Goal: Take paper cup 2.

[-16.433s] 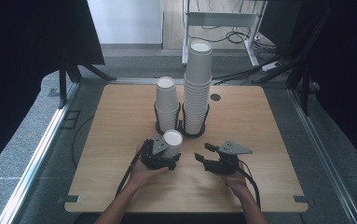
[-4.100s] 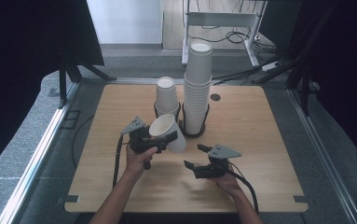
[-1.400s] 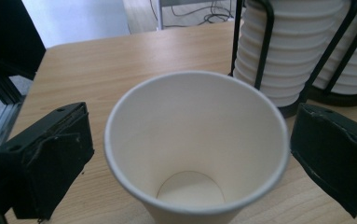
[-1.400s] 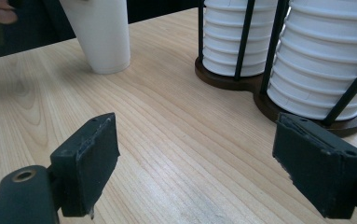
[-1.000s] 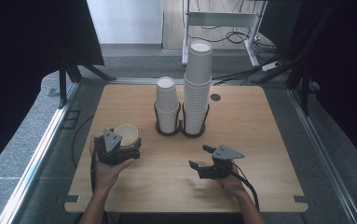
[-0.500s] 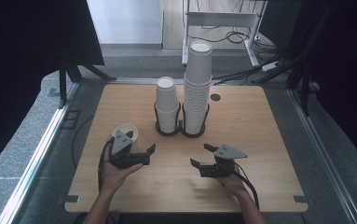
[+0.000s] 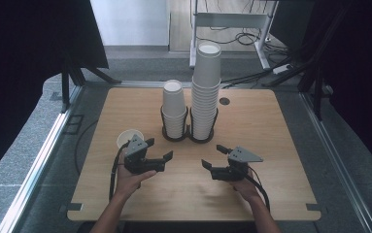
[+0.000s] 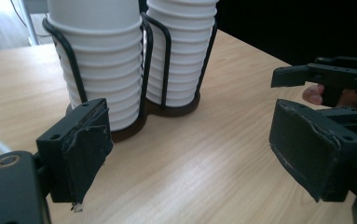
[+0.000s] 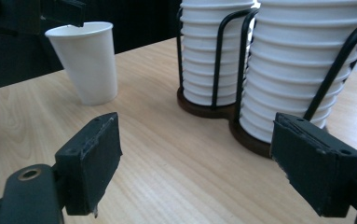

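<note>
Paper cup (image 7: 127, 140) stands upright on wooden table (image 7: 280, 126).

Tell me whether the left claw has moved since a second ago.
Yes. In the high view the left claw has shifted right along the table, toward the cup holder, leaving the single cup standing behind it. Its jaws have just been closing, with nothing between them.
</note>
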The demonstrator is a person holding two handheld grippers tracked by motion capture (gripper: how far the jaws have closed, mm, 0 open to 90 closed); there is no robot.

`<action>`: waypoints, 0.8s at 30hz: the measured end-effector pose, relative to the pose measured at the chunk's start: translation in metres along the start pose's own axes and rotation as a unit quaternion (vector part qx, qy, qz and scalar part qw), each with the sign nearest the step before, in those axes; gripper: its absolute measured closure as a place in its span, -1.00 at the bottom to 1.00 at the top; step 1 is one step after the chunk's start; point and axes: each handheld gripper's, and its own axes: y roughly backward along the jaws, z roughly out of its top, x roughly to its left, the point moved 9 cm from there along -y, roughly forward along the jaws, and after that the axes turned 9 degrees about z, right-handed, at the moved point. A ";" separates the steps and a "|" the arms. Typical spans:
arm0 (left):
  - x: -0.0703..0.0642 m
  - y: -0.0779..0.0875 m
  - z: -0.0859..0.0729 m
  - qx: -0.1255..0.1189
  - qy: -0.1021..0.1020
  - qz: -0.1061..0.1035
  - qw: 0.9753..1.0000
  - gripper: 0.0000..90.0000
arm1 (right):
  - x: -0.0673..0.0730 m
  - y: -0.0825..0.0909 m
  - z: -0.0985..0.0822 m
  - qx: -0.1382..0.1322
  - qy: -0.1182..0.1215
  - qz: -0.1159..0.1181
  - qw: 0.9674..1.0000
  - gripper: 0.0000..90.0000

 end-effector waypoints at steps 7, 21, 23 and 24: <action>-0.011 -0.010 0.024 -0.007 0.005 -0.028 1.000 -0.74 | -0.015 0.004 0.017 -0.016 -0.007 -0.014 1.000 -0.66; -0.010 -0.024 0.076 -0.014 -0.006 -0.015 1.000 -0.68 | -0.042 0.010 0.051 -0.027 -0.016 -0.022 0.999 -0.68; -0.010 -0.027 0.082 -0.013 -0.004 -0.021 1.000 -0.68 | -0.044 0.010 0.054 -0.027 -0.018 -0.023 0.999 -0.68; -0.010 -0.029 0.084 -0.013 -0.002 -0.023 1.000 -0.68 | -0.046 0.010 0.056 -0.027 -0.018 -0.025 0.999 -0.68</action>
